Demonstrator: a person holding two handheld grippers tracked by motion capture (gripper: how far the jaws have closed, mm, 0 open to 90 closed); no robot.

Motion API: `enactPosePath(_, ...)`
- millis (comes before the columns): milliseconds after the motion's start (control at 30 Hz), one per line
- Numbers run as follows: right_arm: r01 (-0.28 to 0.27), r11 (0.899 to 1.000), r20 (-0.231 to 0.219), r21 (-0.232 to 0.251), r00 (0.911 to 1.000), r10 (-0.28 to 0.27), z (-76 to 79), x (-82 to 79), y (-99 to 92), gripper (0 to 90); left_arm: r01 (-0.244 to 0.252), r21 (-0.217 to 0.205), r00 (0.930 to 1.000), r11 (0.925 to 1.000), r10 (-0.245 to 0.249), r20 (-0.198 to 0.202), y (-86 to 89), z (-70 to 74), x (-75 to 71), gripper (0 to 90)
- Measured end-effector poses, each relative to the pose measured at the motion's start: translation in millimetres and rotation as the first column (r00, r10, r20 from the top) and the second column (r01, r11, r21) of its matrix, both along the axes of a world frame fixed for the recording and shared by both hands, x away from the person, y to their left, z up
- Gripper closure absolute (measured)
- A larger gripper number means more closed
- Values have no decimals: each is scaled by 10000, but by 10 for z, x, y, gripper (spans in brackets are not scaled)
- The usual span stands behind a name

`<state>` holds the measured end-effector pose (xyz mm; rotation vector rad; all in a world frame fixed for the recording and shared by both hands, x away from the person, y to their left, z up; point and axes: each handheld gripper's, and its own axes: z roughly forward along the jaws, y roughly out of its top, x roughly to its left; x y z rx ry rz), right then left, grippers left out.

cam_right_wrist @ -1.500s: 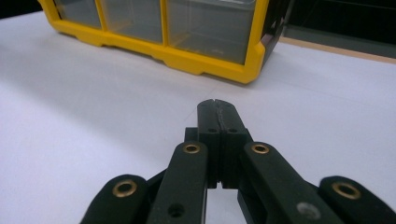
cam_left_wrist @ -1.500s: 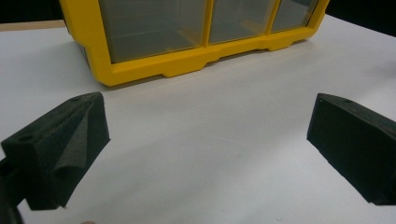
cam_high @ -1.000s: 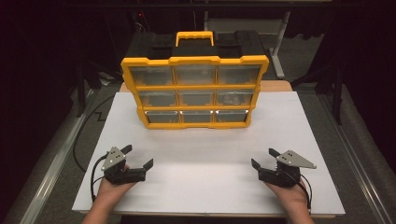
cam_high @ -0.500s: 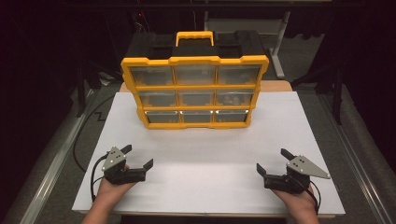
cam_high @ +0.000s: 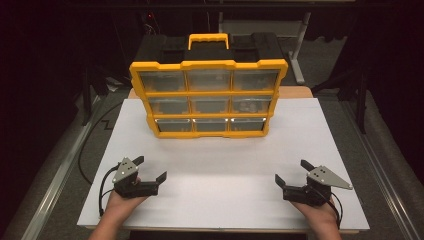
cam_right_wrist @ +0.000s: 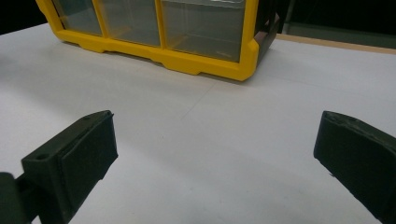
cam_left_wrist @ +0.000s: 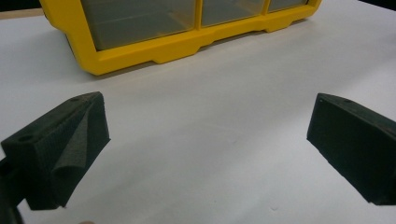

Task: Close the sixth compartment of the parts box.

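Observation:
A yellow-framed drawer cabinet [cam_high: 210,95] with a black body, a yellow handle and three rows of clear drawers stands at the back middle of the white sheet. My left gripper [cam_high: 150,168] rests near the front left, open, with nothing between its jaws. At the front right my right gripper [cam_high: 291,171] is also open and holds nothing; its jaws have just been opening wider. In the left gripper view the left gripper [cam_left_wrist: 208,102] faces the cabinet's lower left corner [cam_left_wrist: 140,46]. In the right gripper view the right gripper [cam_right_wrist: 215,116] faces the lower right corner [cam_right_wrist: 205,63].
The white sheet [cam_high: 220,150] covers a wooden table whose edge shows behind the cabinet. Metal rails [cam_high: 55,175] run along both sides over a dark floor. A black cable [cam_high: 102,182] loops from the left gripper. A hand holds each gripper at the front edge.
The right gripper has shifted slightly to the right, and its jaws stand a little wider apart. The left gripper and the cabinet have not moved.

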<state>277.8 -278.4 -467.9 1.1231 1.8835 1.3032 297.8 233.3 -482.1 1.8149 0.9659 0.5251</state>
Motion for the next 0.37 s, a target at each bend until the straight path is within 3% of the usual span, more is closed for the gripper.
enactPosePath(367,-78,10000,95,-19,9999,78,6,-10,19,1,-18,-65,10000,10000,18,-46,-5,13,-7,3)
